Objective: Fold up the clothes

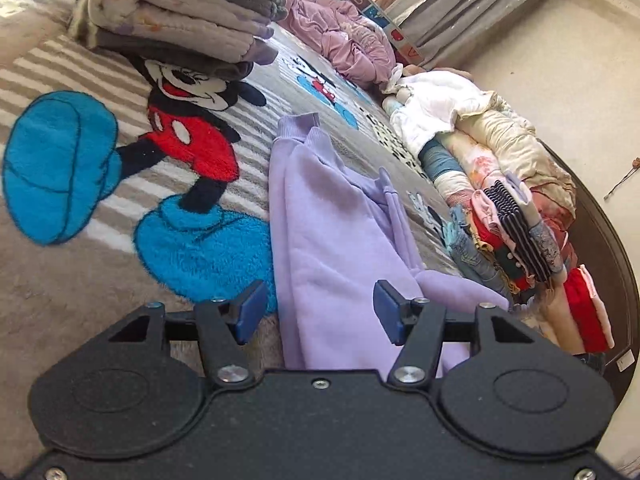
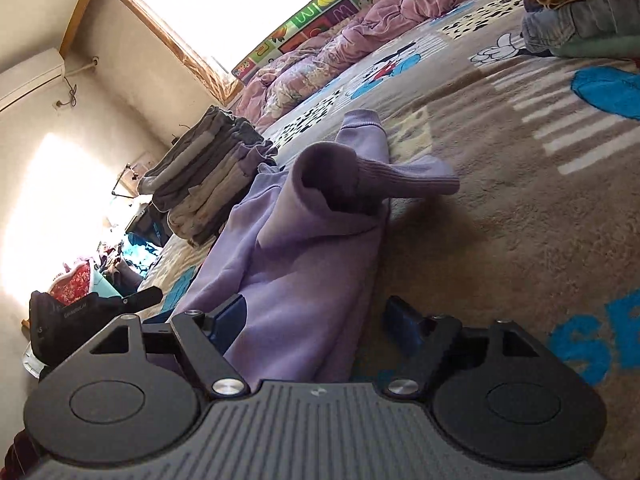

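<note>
1. Fuzzy taupe blanket (image 1: 48,292) with white stripes covered the bed; a plush Mickey Mouse figure (image 1: 188,136) in red shorts and blue shoes was woven into it.
2. Lilac sweatpants (image 1: 332,240), soft fleece, lay lengthwise on the blanket, legs folded together, ribbed cuffs at the far end; in the right wrist view one leg stood up as an open tube with its ribbed cuff flopped sideways.
3. Stack of folded grey and cream clothes (image 1: 180,12) sat on the blanket, beyond Mickey's head.
4. Crumpled mauve quilt (image 1: 340,36) lay along the far edge.
5. Pile of mixed folded garments (image 1: 508,224), red, denim, striped, sat just right of the sweatpants.
6. Left gripper (image 1: 318,312), black with blue pads, jaws spread wide, straddled the near end of the sweatpants, gripping nothing.
7. Right gripper (image 2: 316,320), also spread apart, sweatpants fabric lying between its fingers, not clamped.
</note>
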A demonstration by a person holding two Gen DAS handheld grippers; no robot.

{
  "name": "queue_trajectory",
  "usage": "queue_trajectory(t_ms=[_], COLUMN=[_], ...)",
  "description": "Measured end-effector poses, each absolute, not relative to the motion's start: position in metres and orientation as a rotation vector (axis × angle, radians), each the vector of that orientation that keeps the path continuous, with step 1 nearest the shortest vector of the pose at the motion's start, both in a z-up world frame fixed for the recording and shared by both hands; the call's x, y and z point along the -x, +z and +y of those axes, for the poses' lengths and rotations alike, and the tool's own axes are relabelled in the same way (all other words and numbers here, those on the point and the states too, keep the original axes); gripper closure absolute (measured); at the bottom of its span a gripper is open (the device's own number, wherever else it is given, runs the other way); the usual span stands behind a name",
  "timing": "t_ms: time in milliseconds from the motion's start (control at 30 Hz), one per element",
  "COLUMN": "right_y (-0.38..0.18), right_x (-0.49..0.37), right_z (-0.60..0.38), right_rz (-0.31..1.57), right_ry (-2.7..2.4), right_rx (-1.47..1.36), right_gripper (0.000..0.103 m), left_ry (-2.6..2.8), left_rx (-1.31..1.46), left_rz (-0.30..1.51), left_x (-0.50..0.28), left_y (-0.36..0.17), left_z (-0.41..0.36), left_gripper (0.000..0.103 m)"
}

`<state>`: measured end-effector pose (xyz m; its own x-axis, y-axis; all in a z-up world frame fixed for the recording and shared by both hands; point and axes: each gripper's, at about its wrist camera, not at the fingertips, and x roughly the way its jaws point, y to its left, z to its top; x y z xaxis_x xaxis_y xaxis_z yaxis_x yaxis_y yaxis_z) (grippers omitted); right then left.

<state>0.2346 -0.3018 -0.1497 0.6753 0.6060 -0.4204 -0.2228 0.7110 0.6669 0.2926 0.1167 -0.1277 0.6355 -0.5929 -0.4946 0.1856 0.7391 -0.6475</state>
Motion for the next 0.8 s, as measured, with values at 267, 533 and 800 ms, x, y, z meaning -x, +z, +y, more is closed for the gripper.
queue_trajectory(t_ms=[267, 533, 800], right_y=[-0.155, -0.158, -0.146], right_x=[-0.308, -0.328, -0.323], right_z=[-0.311, -0.298, -0.244], right_rz=[0.744, 0.77, 0.732], right_ry=[0.549, 0.611, 0.6], right_rx=[-0.662, -0.721, -0.646], right_gripper=[0.041, 0.061, 0.063], left_ry=[-0.556, -0.534, -0.409], left_rx=[0.567, 0.492, 0.486], left_rz=[0.794, 0.723, 0.739], left_x=[-0.343, -0.323, -0.312], left_y=[-0.142, -0.119, -0.122], left_z=[0.096, 0.113, 0.157], left_gripper=[0.064, 0.087, 0.045])
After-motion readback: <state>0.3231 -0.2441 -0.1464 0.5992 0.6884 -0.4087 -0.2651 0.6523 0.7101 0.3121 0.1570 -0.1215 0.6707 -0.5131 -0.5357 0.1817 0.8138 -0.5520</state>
